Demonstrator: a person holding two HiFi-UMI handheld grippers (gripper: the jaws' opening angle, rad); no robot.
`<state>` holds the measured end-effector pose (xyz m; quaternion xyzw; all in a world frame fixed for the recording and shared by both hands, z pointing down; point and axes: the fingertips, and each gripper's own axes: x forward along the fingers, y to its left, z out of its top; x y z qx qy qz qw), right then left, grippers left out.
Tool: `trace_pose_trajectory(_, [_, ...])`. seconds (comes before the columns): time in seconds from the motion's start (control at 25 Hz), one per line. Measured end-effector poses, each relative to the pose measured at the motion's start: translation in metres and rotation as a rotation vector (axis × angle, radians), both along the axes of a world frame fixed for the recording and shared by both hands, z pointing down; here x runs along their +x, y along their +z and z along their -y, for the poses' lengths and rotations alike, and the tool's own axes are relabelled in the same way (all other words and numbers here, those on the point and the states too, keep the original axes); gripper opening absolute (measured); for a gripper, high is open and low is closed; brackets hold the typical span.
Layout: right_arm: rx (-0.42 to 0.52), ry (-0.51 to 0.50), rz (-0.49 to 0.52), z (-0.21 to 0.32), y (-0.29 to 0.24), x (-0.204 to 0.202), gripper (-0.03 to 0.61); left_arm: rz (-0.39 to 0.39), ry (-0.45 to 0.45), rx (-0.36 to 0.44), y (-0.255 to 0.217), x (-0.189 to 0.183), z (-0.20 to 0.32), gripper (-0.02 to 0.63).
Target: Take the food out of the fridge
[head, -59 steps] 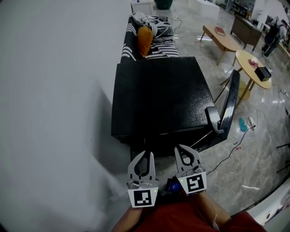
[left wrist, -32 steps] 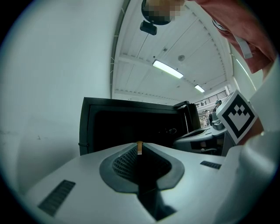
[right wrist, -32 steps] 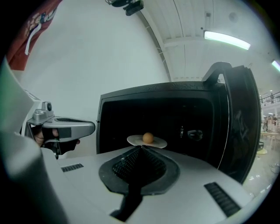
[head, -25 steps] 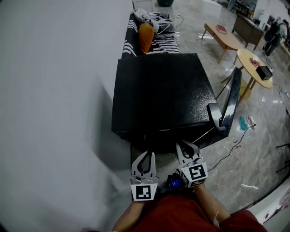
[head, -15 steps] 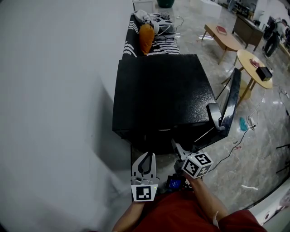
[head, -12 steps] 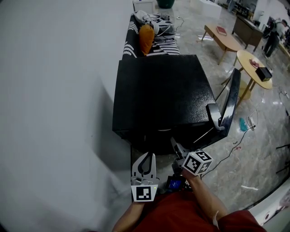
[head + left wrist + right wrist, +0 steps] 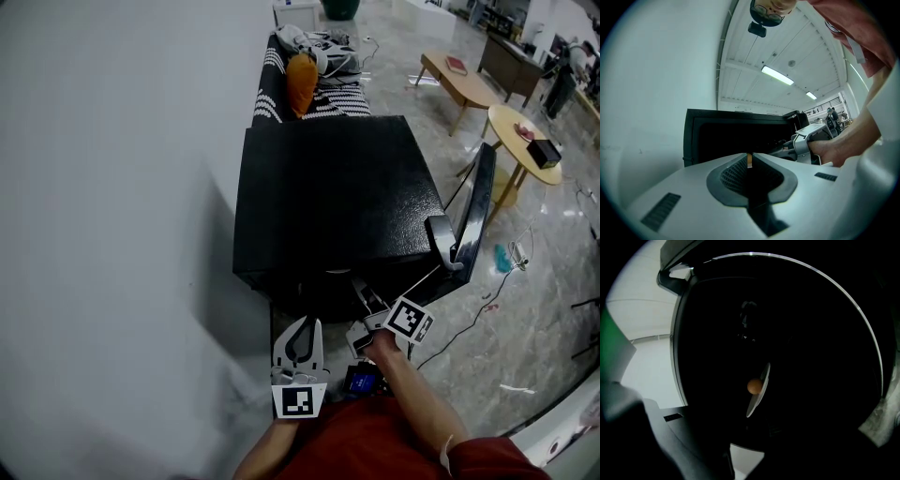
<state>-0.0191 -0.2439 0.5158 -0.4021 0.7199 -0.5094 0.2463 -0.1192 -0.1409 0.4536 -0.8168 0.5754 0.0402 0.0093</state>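
Jaws of left gripper (image 7: 749,160) pressed together, empty, parked outside as spare; right gripper (image 7: 362,307), rolled sideways, jaws seemingly parted and empty, aimed into open fridge (image 7: 328,187) at orange food (image 7: 753,386) on plate (image 7: 758,405), presumably for pickup.

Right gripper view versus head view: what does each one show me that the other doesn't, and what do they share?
Only the right gripper view: the inside of the fridge, dark, with a white plate seen edge-on and a small round orange item at it.
Only the head view: the fridge's black top, its open door, the left claw held outside, the striped sofa and wooden tables beyond.
Both: the fridge and the right claw at its opening; that claw's state is too dark to read.
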Motion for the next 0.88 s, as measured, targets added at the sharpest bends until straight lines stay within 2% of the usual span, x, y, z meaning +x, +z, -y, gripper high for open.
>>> trace_pose_trajectory(0.2, [-0.034, 0.02, 0.064, 0.009, 0.011, -0.002, 0.143, -0.002, -0.01, -0.017, 0.003, -0.003, 0.0, 0.041])
trace_pose_trajectory(0.44, [-0.059, 0.029, 0.127, 0.019, 0.016, -0.009, 0.143, 0.204, 0.041, 0.033, 0.0, -0.002, -0.001, 0.041])
trace_pose_trajectory(0.48, [-0.06, 0.03, 0.138, 0.02, 0.016, -0.01, 0.143, 0.19, 0.034, 0.029, 0.001, -0.002, -0.001, 0.041])
trace_pose_trajectory(0.56, [-0.059, 0.035, 0.163, 0.023, 0.017, -0.012, 0.143, 0.062, -0.005, 0.004, 0.001, -0.005, -0.001, 0.041])
trace_pose_trajectory(0.6, [-0.061, 0.041, 0.177, 0.024, 0.018, -0.012, 0.143, 0.084, 0.001, 0.007, 0.001, -0.005, -0.001, 0.041])
trace_pose_trajectory(0.68, [-0.077, 0.057, 0.2, 0.025, 0.021, -0.012, 0.143, 0.203, 0.034, 0.024, 0.001, -0.003, -0.002, 0.041])
trace_pose_trajectory(0.72, [-0.083, 0.063, 0.208, 0.026, 0.022, -0.012, 0.143, 0.237, 0.044, 0.027, 0.001, -0.003, -0.002, 0.041])
trace_pose_trajectory(0.76, [-0.087, 0.068, 0.216, 0.026, 0.022, -0.013, 0.143, 0.215, 0.038, 0.022, 0.001, -0.003, -0.002, 0.041])
trace_pose_trajectory(0.8, [-0.089, 0.07, 0.224, 0.027, 0.022, -0.013, 0.141, 0.151, 0.02, 0.013, 0.001, -0.004, -0.002, 0.041])
trace_pose_trajectory(0.84, [-0.086, 0.072, 0.231, 0.027, 0.021, -0.014, 0.141, 0.12, 0.012, 0.011, 0.0, -0.004, -0.001, 0.04])
trace_pose_trajectory(0.88, [-0.078, 0.073, 0.235, 0.028, 0.02, -0.014, 0.14, 0.124, 0.014, 0.015, 0.0, -0.004, -0.001, 0.041])
